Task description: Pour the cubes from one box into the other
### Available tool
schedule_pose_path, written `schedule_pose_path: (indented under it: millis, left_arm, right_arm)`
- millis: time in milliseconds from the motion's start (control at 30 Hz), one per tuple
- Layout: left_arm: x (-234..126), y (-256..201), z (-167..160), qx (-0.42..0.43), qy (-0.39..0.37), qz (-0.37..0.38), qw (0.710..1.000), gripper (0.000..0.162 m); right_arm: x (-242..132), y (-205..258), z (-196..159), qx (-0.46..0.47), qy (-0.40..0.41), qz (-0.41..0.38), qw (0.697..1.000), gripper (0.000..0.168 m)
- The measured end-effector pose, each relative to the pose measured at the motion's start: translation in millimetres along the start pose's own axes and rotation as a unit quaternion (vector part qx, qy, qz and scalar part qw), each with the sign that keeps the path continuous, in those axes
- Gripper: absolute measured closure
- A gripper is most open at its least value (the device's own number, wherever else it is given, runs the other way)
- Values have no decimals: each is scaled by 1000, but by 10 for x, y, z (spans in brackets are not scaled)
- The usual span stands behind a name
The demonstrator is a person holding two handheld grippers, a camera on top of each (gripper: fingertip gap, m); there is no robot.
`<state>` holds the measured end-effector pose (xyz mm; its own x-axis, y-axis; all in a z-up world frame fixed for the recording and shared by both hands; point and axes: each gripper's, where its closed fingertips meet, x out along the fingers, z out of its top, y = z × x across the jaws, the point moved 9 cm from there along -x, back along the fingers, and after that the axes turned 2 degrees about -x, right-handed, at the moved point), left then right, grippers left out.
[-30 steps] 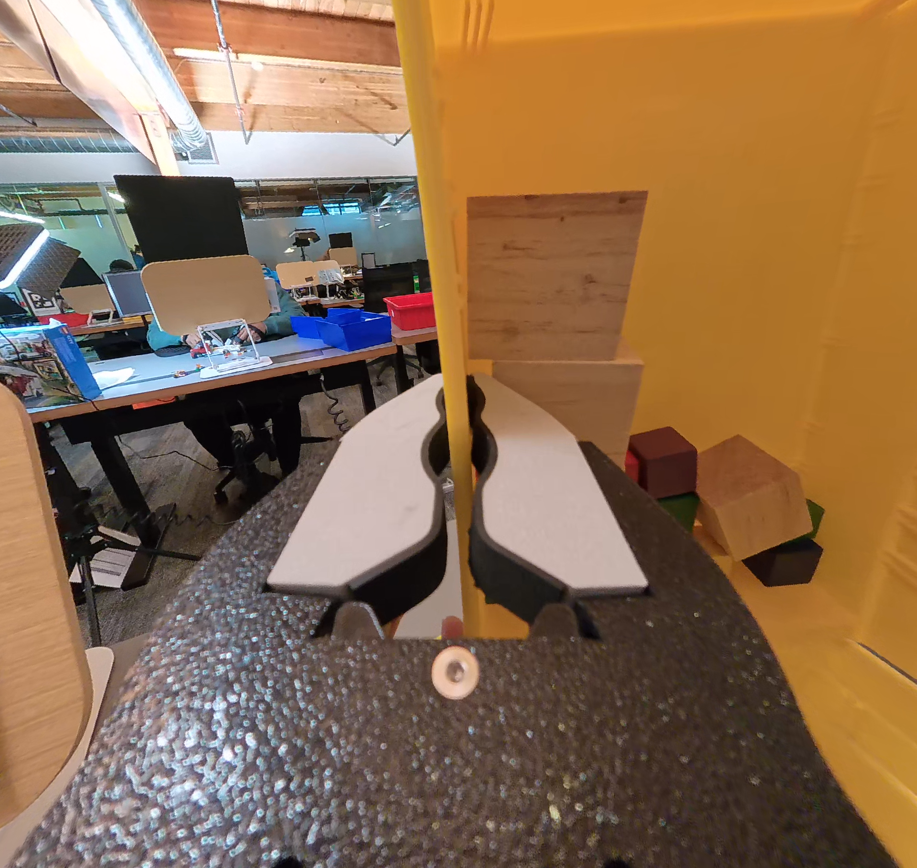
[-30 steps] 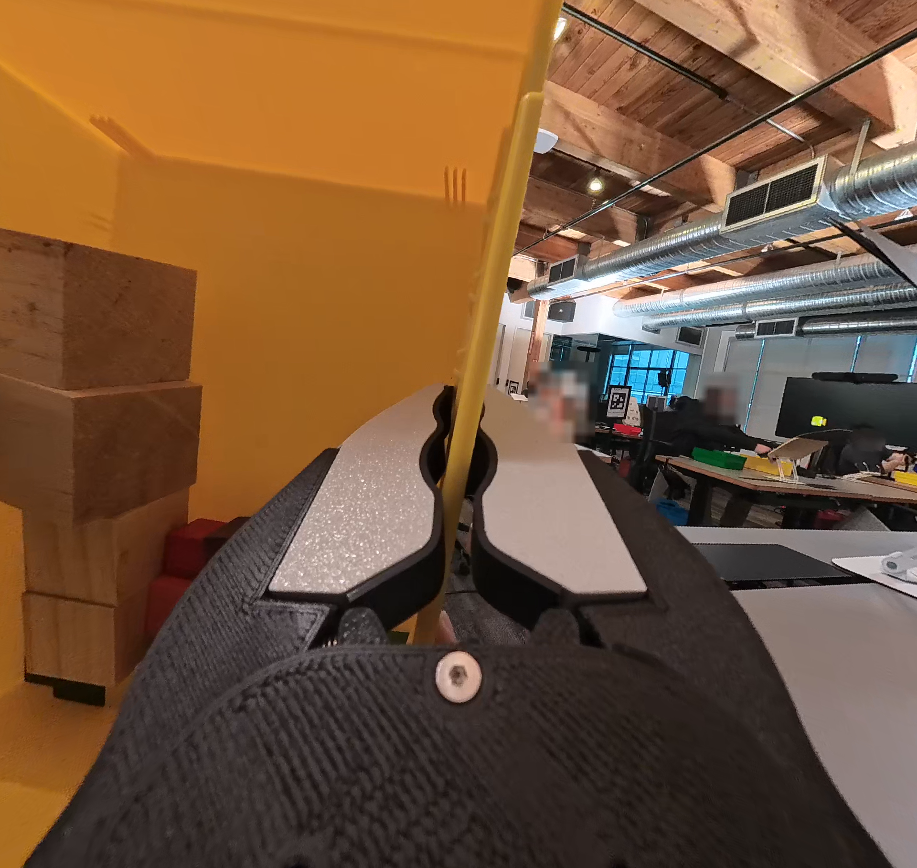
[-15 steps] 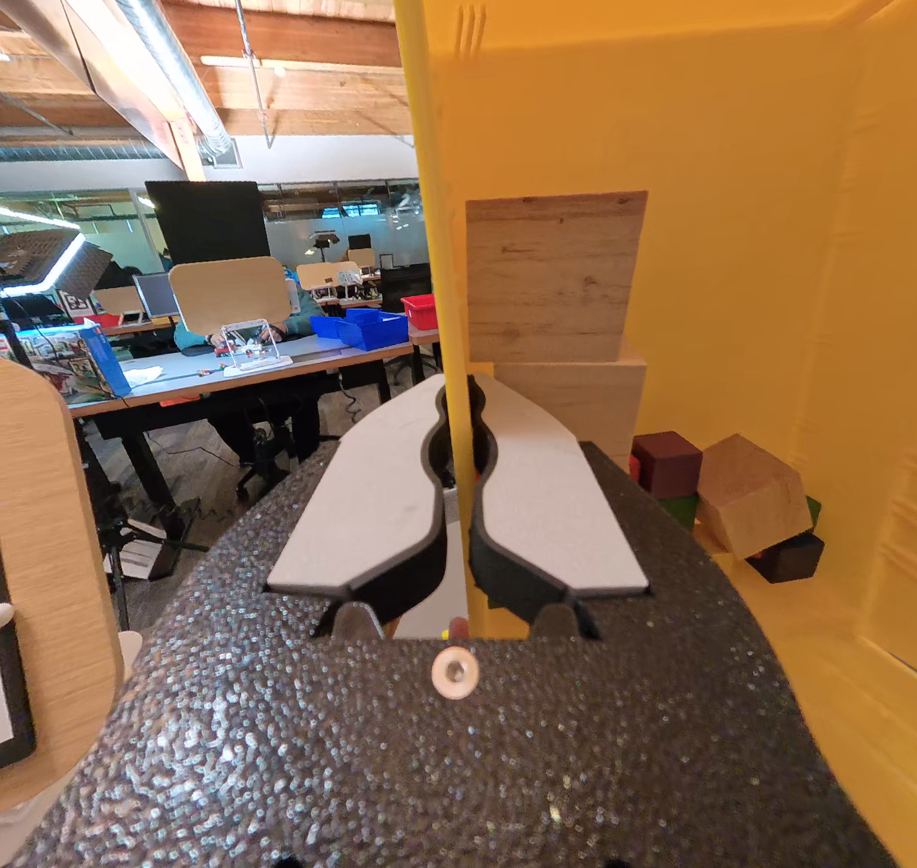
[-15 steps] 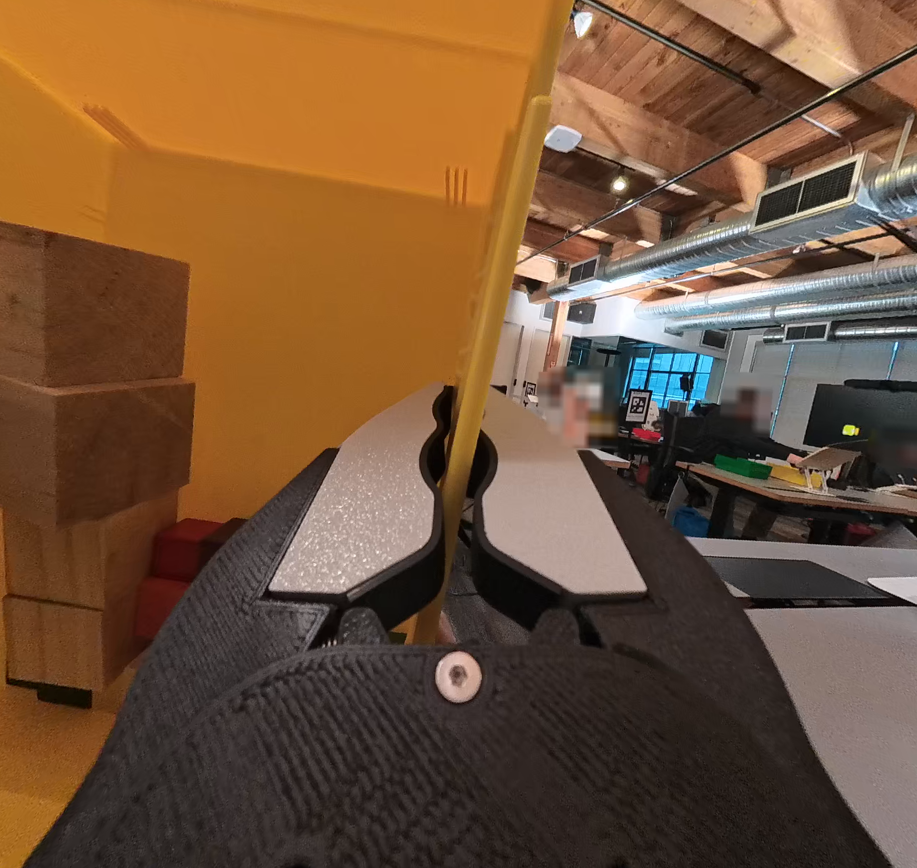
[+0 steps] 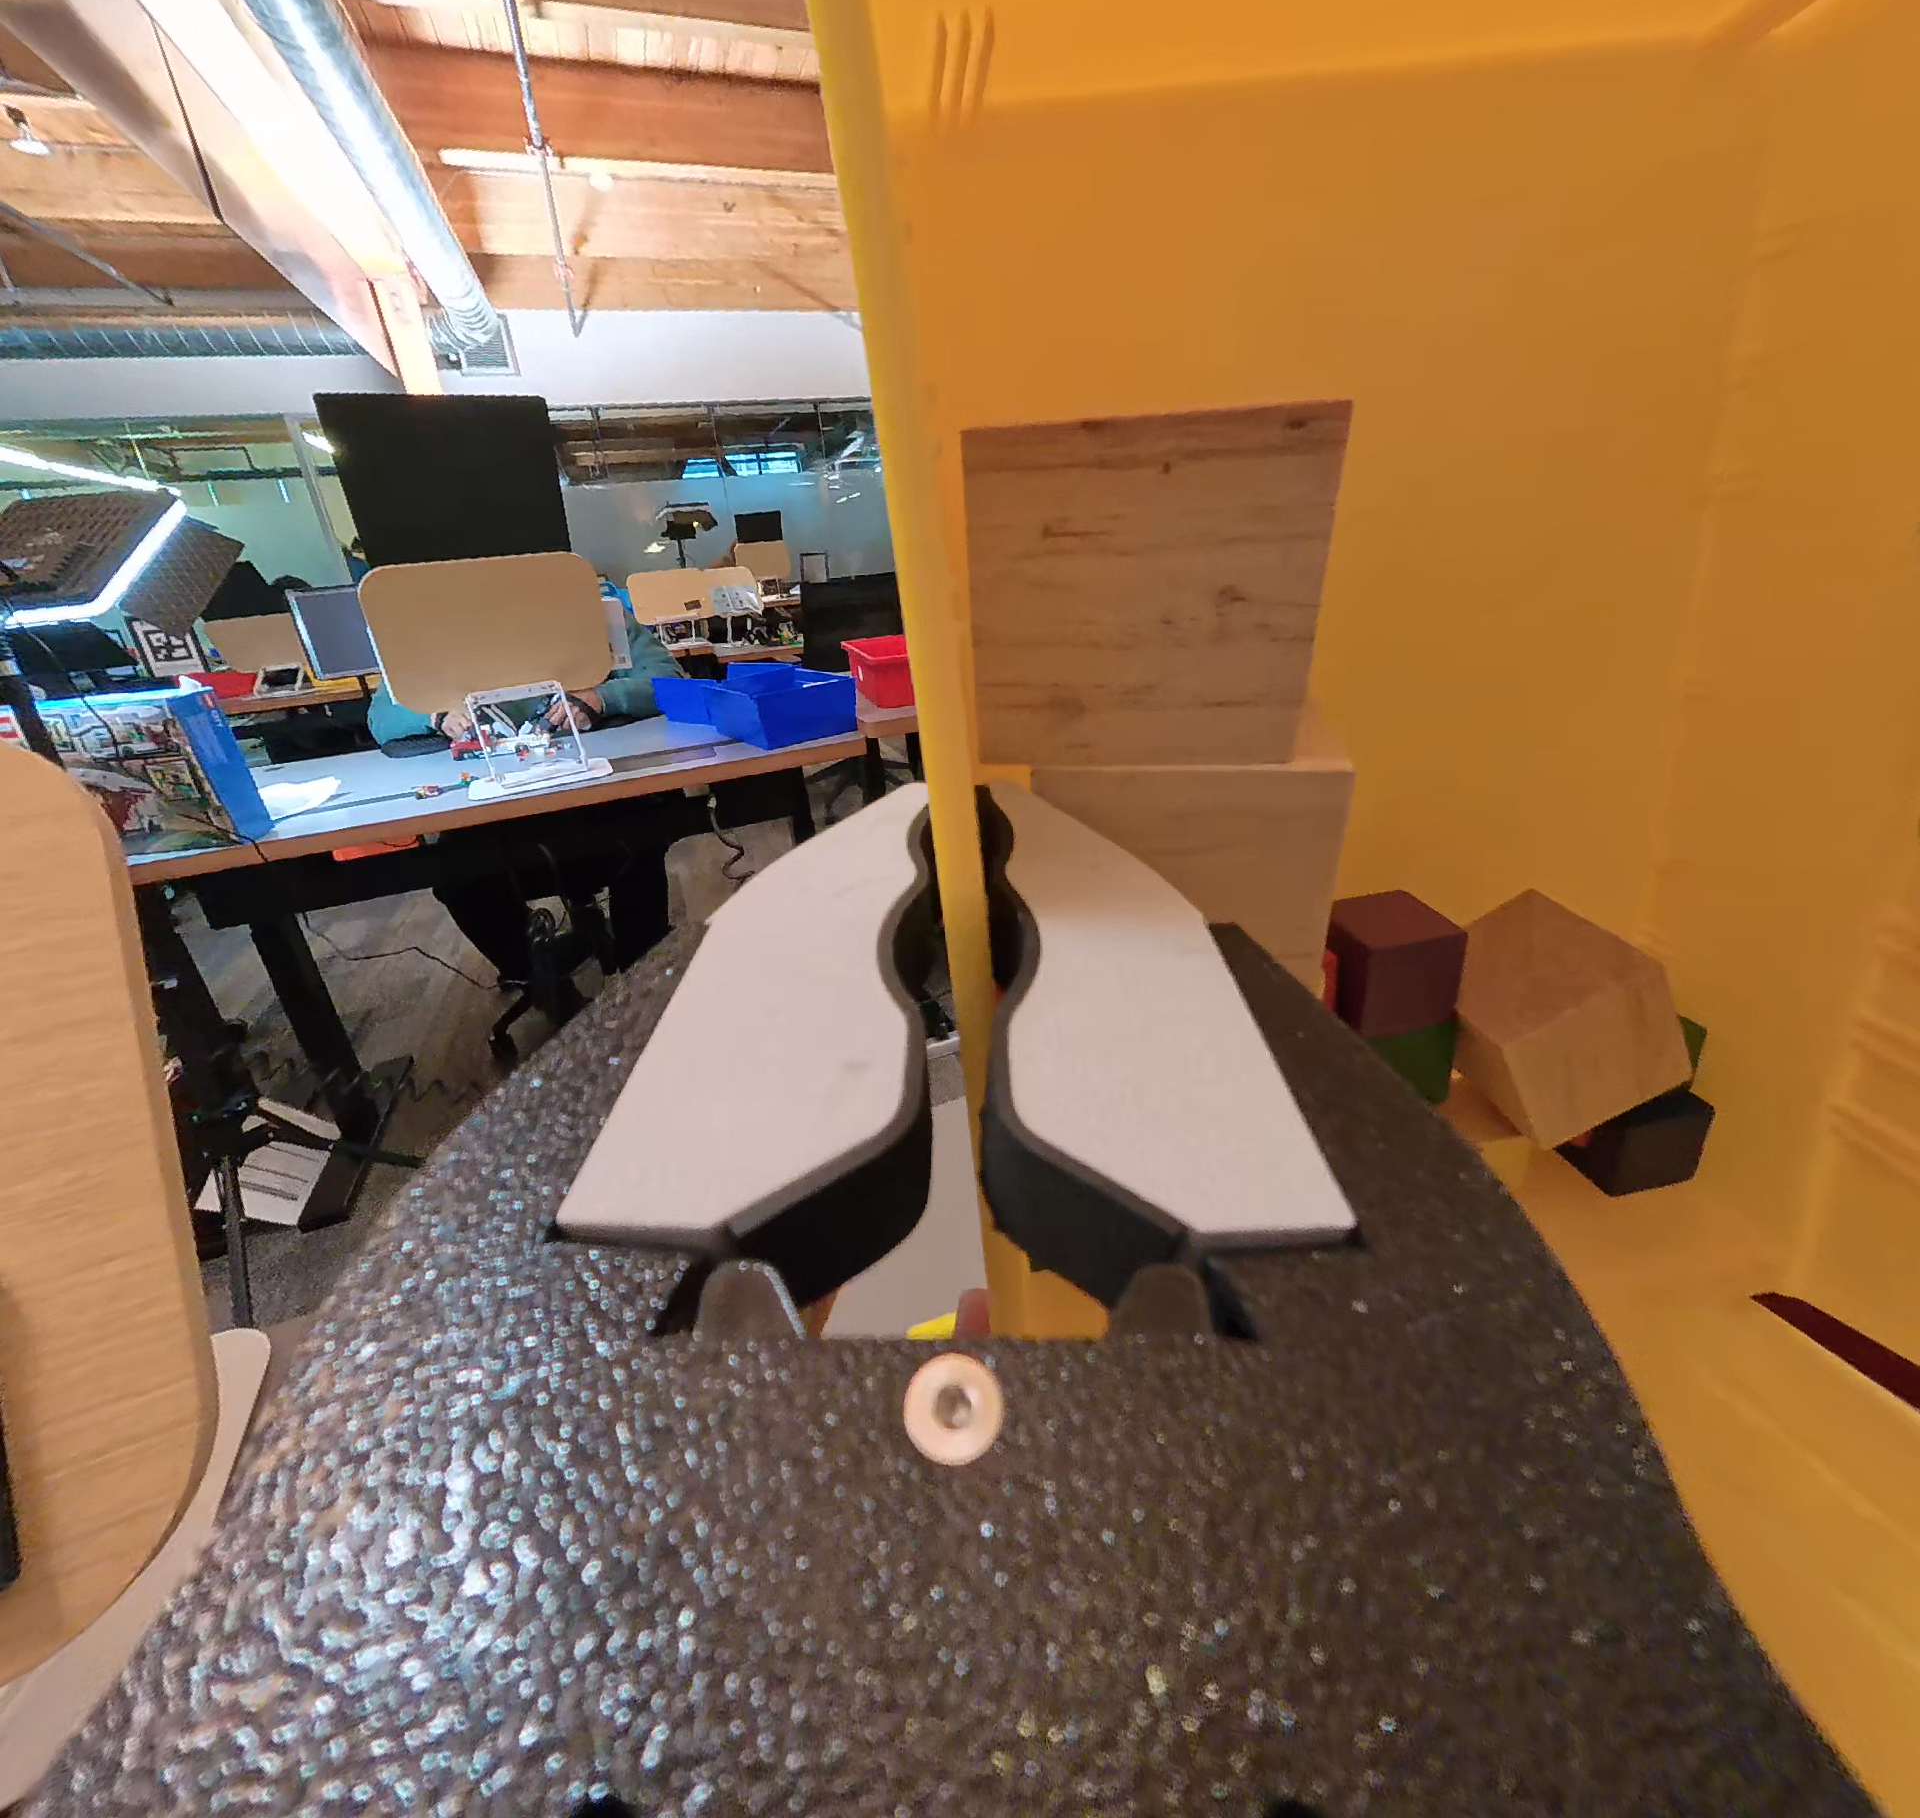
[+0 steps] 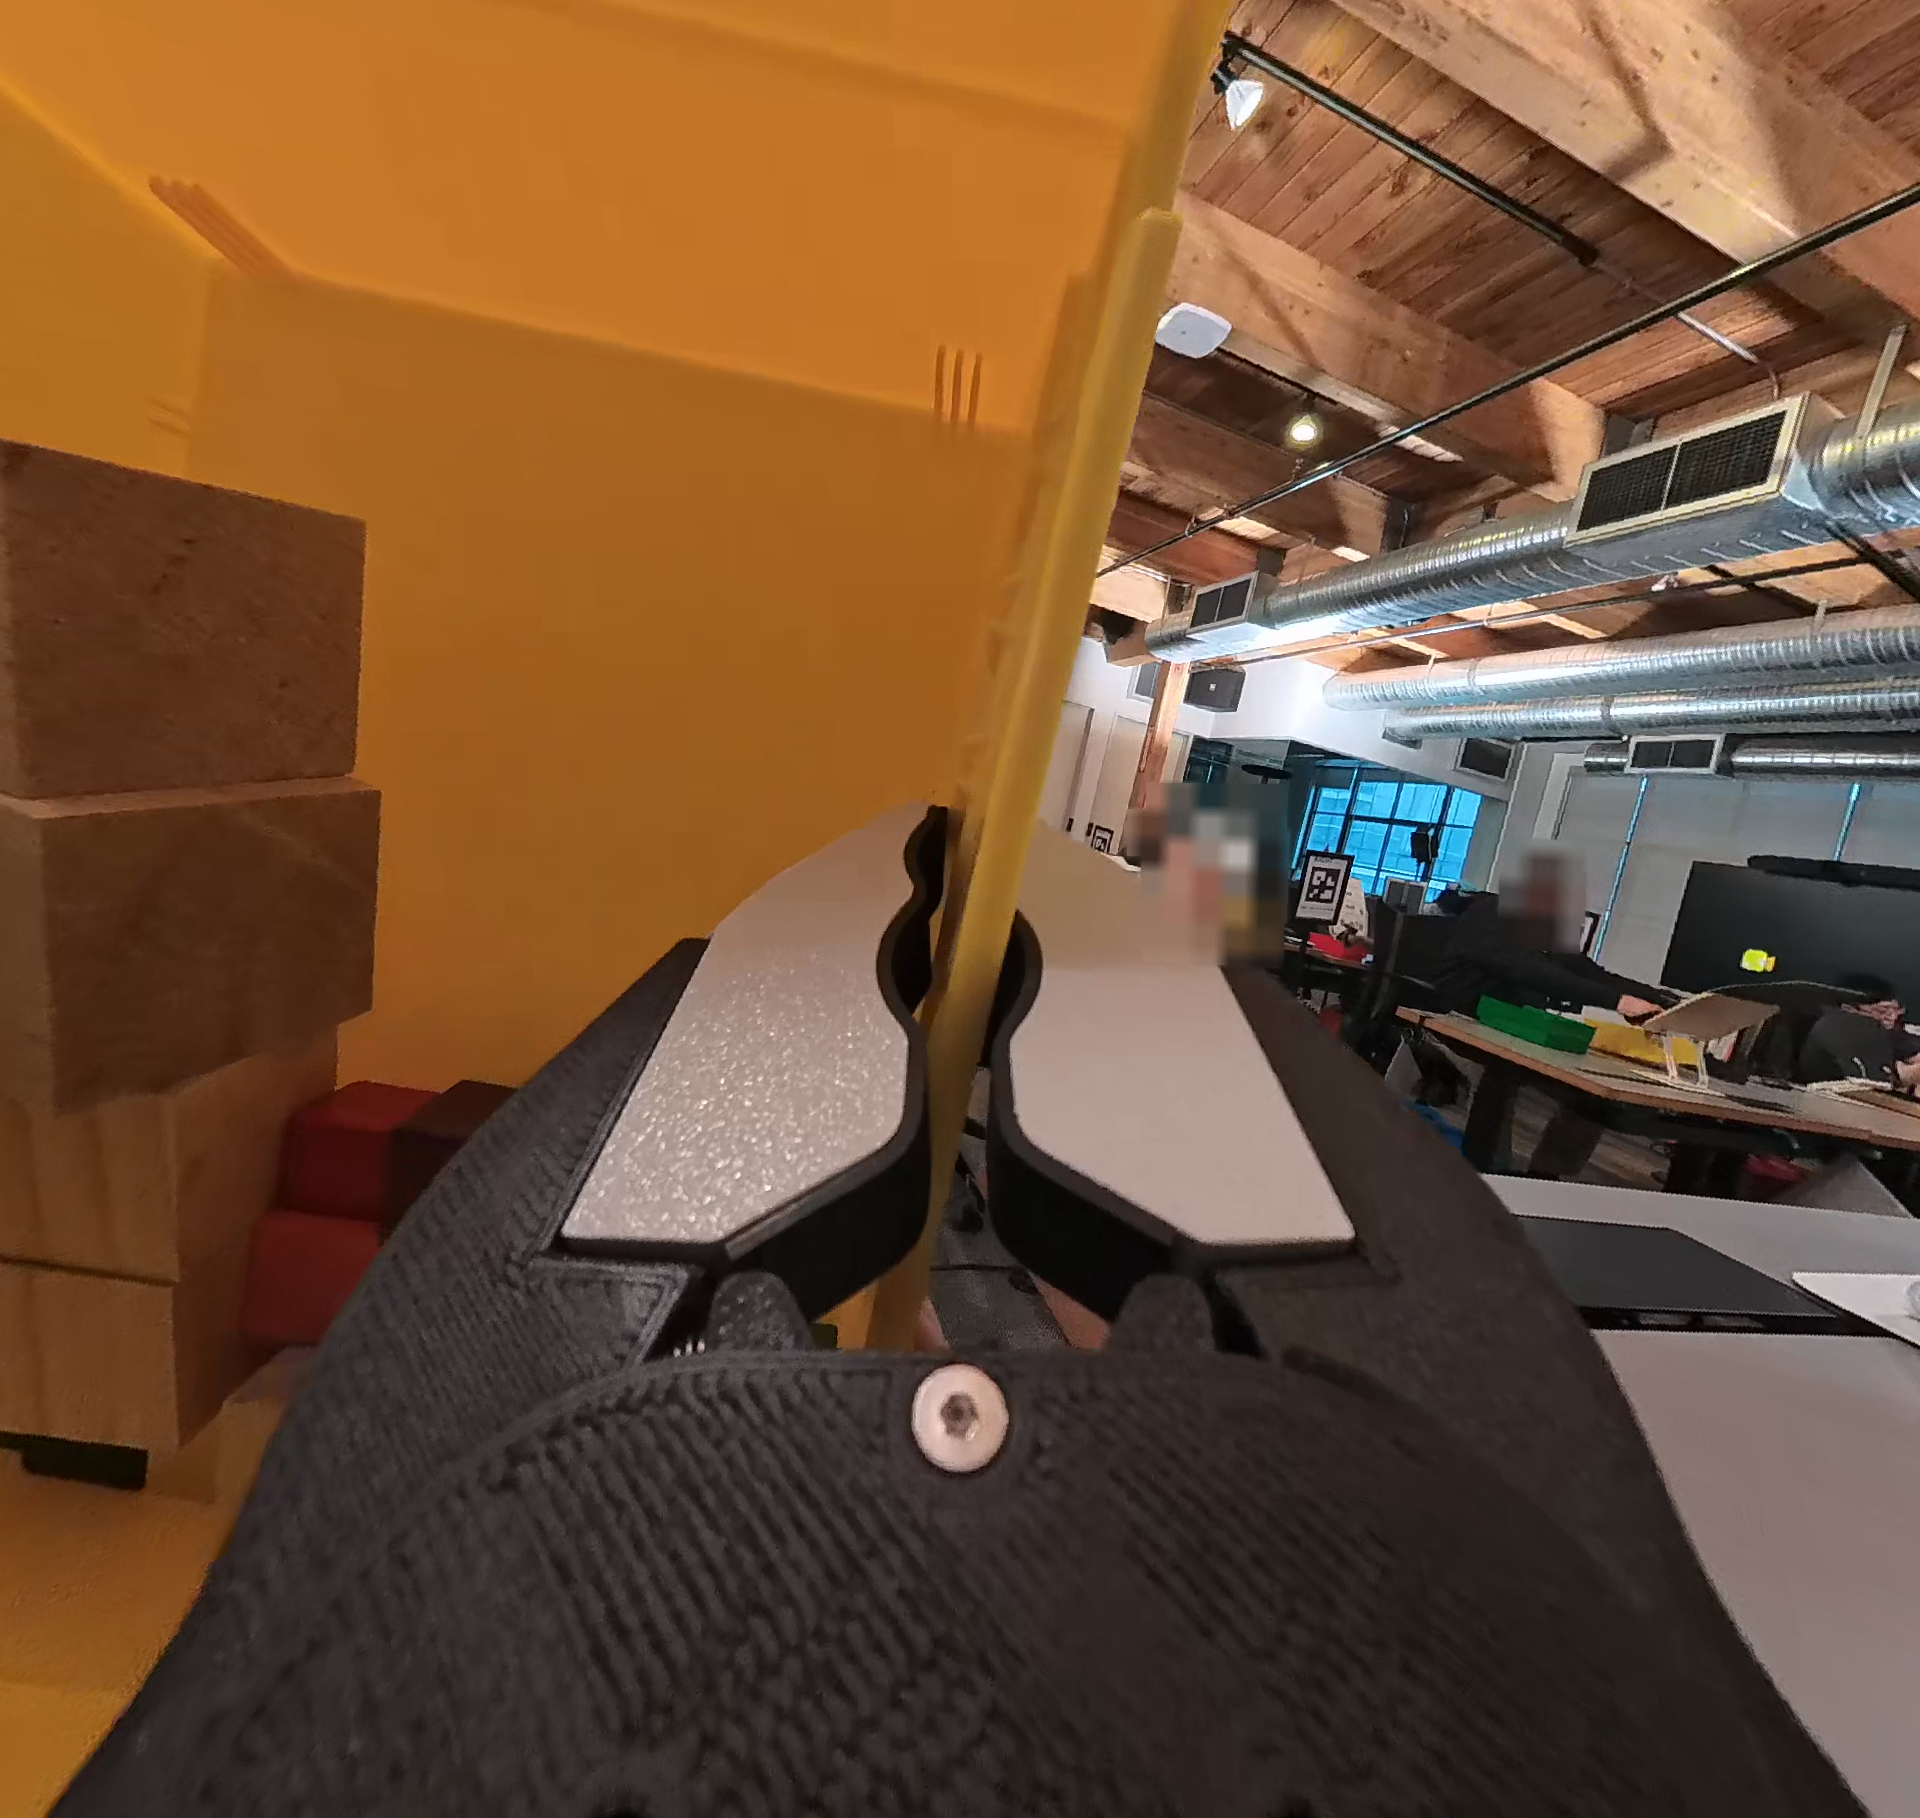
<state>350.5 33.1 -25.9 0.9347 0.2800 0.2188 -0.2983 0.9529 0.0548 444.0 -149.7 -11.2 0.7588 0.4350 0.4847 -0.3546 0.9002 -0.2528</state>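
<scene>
Both grippers hold one yellow box (image 5: 1507, 334) by opposite side walls, lifted in the air. My left gripper (image 5: 951, 812) is shut on its left wall. My right gripper (image 6: 961, 823) is shut on its right wall (image 6: 1081, 521). Inside, large pale wooden cubes (image 5: 1143, 584) are stacked against the far wall; they also show in the right wrist view (image 6: 177, 625). Small cubes lie beside them: a dark red one (image 5: 1392, 958), a tilted wooden one (image 5: 1558, 1030), a black one (image 5: 1652, 1145) and red ones (image 6: 343, 1155). The second box is not in view.
An office lies behind. A desk (image 5: 436, 812) with blue bins (image 5: 769, 708) and a seated person is at the left. A pale wooden panel (image 5: 73, 1145) is close at the far left. A grey tabletop (image 6: 1766, 1456) with a black mat (image 6: 1662, 1269) is at the right.
The yellow box and both grippers have tilted and risen a little; the background has shifted in both views. The cubes stay stacked against the far wall. Both grips are unchanged.
</scene>
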Motion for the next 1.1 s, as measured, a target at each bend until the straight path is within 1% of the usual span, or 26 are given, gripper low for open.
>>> schedule_pose_path:
  millis: [300,433,600,900,1000,1100]
  left_arm:
    - [-24,2,-14,10,-13,1,1000,158]
    - [-18,7,-37,6,-6,4,1000,158]
    - [-6,12,-32,4,-3,3,1000,158]
    - [-60,-7,77,10,-32,-4,999,158]
    - [-69,-12,96,7,-38,-7,999,158]
    - [-63,-24,103,14,-34,1,999,158]
  right_arm:
    - [1,9,-57,17,-15,3,1000,163]
    - [17,20,-49,5,-10,6,1000,163]
    - [13,17,-64,14,-9,5,1000,163]
    - [-56,-11,-20,31,-42,-13,999,163]
    - [-83,-23,11,24,-54,-16,998,163]
    - [-58,-17,-1,29,-47,-13,998,162]
